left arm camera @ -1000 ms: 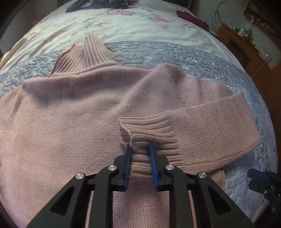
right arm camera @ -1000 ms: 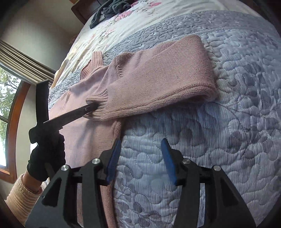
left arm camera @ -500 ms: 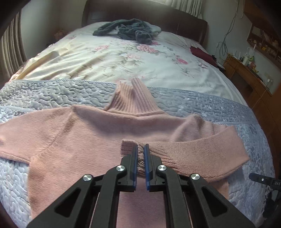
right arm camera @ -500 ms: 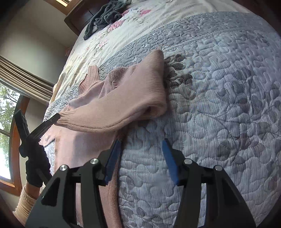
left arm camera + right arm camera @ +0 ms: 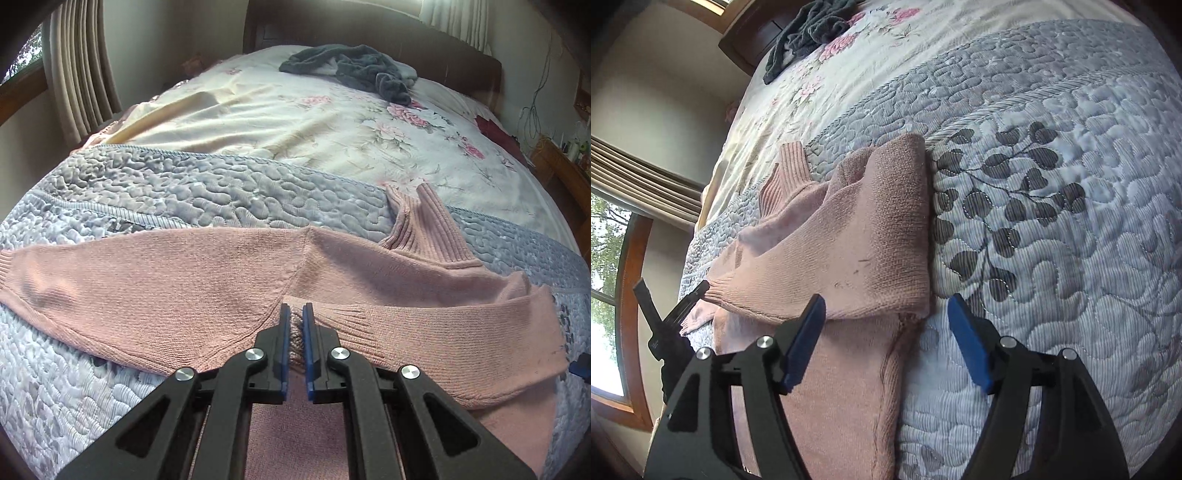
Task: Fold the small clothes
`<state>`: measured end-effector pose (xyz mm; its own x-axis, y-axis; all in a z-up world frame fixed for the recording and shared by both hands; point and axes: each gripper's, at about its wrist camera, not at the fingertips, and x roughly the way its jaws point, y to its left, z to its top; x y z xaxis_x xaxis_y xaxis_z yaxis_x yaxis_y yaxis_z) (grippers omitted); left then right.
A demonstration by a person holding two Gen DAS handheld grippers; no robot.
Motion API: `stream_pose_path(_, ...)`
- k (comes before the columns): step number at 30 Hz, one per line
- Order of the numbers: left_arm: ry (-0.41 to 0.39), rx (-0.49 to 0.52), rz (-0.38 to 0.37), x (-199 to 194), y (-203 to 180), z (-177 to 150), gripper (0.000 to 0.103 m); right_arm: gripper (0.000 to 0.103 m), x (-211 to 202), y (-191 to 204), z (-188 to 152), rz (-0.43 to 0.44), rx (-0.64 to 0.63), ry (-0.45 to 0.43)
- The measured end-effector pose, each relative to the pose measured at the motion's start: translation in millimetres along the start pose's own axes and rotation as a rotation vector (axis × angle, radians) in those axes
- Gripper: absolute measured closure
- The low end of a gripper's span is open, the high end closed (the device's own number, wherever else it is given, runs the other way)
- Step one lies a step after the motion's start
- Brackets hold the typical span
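Left tool: the left tool (image 5: 294, 317) is nearly closed, its blue pads pinching the ribbed cuff (image 5: 325, 321) of the folded-over sleeve.
Right tool: the right tool (image 5: 886, 332) is spread wide and holds nothing; it hovers over the fold edge of the sleeve, beside the side seam.
Garment: the pink knitted turtleneck sweater (image 5: 207, 273) lies flat on the grey-blue quilted bedspread (image 5: 207, 188), one sleeve folded across the chest, the other stretched out to the side.
Doing it well: lay the cuff flat across the body, in line with the shoulders, then release without dragging the knit; the right tool could steady the fold edge.
Risk: the soft knit probably stretches and bunches if pulled.
Around: a dark grey crumpled garment (image 5: 354, 70) lies well apart near the wooden headboard (image 5: 369, 29), on a floral cream sheet (image 5: 332, 122); curtains (image 5: 81, 70) hang at the window.
In the way: nothing on the sweater itself; the outstretched sleeve is not yet folded.
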<state>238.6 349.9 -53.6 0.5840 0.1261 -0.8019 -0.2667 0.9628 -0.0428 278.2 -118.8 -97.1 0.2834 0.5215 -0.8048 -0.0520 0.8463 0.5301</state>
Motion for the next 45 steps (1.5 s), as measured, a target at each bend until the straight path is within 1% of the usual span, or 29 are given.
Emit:
stream_pose_path(3, 0.015, 0.0, 0.012, 14, 6, -4, 0.097, 0.034, 19, 2, 5, -0.042, 0.003, 0.03)
stream_pose_path(4, 0.021, 0.002, 0.016, 18, 7, -6, 0.097, 0.038, 25, 3, 5, -0.051, 0.004, 0.037)
stream_pose_path(5, 0.029, 0.009, 0.019, 23, 7, -8, 0.097, 0.044, 31, 3, 5, -0.059, 0.004, 0.05)
stream_pose_path(6, 0.041, 0.017, 0.021, 28, 7, -9, 0.097, 0.06, 37, 3, 4, -0.066, 0.003, 0.069)
stream_pose_path(7, 0.052, 0.024, 0.025, 33, 7, -12, 0.097, 0.065, 42, 1, 2, -0.089, 0.001, 0.08)
stream_pose_path(9, 0.074, 0.04, 0.036, 41, 6, -17, 0.097, 0.069, 46, -1, -2, -0.124, -0.009, 0.074)
stream_pose_path(12, 0.092, 0.053, 0.036, 47, 8, -21, 0.093, 0.07, 48, -3, -4, -0.129, 0.001, 0.067)
stream_pose_path(14, 0.094, 0.032, 0.017, 43, 13, -21, 0.09, 0.07, 47, -1, -5, -0.144, -0.01, 0.07)
stream_pose_path(17, 0.095, 0.008, 0.002, 28, 24, -17, 0.08, 0.063, 37, 13, -5, -0.191, -0.042, 0.06)
stream_pose_path(18, 0.084, 0.014, -0.005, 21, 26, -15, 0.071, 0.057, 27, 21, -6, -0.208, -0.06, 0.029)
stream_pose_path(19, 0.071, 0.025, -0.01, 12, 26, -14, 0.062, 0.05, 15, 29, -6, -0.201, -0.077, -0.008)
stream_pose_path(20, 0.056, 0.034, -0.023, 5, 25, -11, 0.043, 0.048, 5, 38, -7, -0.177, -0.093, -0.04)
stream_pose_path(21, 0.046, 0.041, -0.045, -1, 22, -10, 0.031, 0.045, -2, 48, -7, -0.149, -0.109, -0.058)
stream_pose_path(22, 0.045, 0.051, -0.074, -5, 17, -10, 0.029, 0.044, -5, 57, -7, -0.127, -0.125, -0.062)
stream_pose_path(24, 0.081, 0.067, -0.124, -2, 3, -10, 0.025, 0.044, 2, 74, -8, -0.093, -0.143, -0.036)
stream_pose_path(26, 0.116, 0.07, -0.163, 5, -11, -15, 0.025, 0.044, 20, 87, -9, -0.086, -0.153, 0.005)
stream_pose_path(28, 0.133, 0.089, -0.176, 14, -23, -20, 0.025, 0.044, 38, 96, -10, -0.114, -0.18, 0.027)
stream_pose_path(30, 0.149, 0.115, -0.168, 24, -32, -26, 0.025, 0.044, 55, 97, -13, -0.121, -0.183, 0.055)
stream_pose_path(32, 0.181, 0.127, -0.16, 36, -35, -33, 0.026, 0.044, 70, 92, -15, -0.128, -0.171, 0.083)
stream_pose_path(34, 0.183, 0.139, -0.146, 44, -35, -38, 0.026, 0.044, 83, 84, -17, -0.152, -0.157, 0.102)
stream_pose_path(35, 0.18, 0.151, -0.142, 46, -36, -39, 0.026, 0.045, 87, 81, -19, -0.149, -0.148, 0.107)
stream_pose_path(38, 0.176, 0.172, -0.133, 48, -38, -40, 0.026, 0.045, 93, 75, -18, -0.138, -0.138, 0.104)
stream_pose_path(40, 0.178, 0.155, -0.147, 45, -35, -38, 0.027, 0.045, 92, 78, -18, -0.151, -0.143, 0.11)
stream_pose_path(41, 0.176, 0.134, -0.158, 39, -30, -36, 0.03, 0.045, 90, 83, -17, -0.154, -0.146, 0.108)
stream_pose_path(42, 0.173, 0.11, -0.174, 32, -24, -33, 0.032, 0.043, 83, 88, -19, -0.139, -0.149, 0.101)
stream_pose_path(44, 0.143, 0.087, -0.198, 13, -6, -31, 0.031, 0.043, 69, 102, -24, -0.094, -0.17, 0.086)
stream_pose_path(45, 0.123, 0.087, -0.186, 3, 6, -31, 0.03, 0.043, 63, 111, -28, -0.083, -0.191, 0.083)
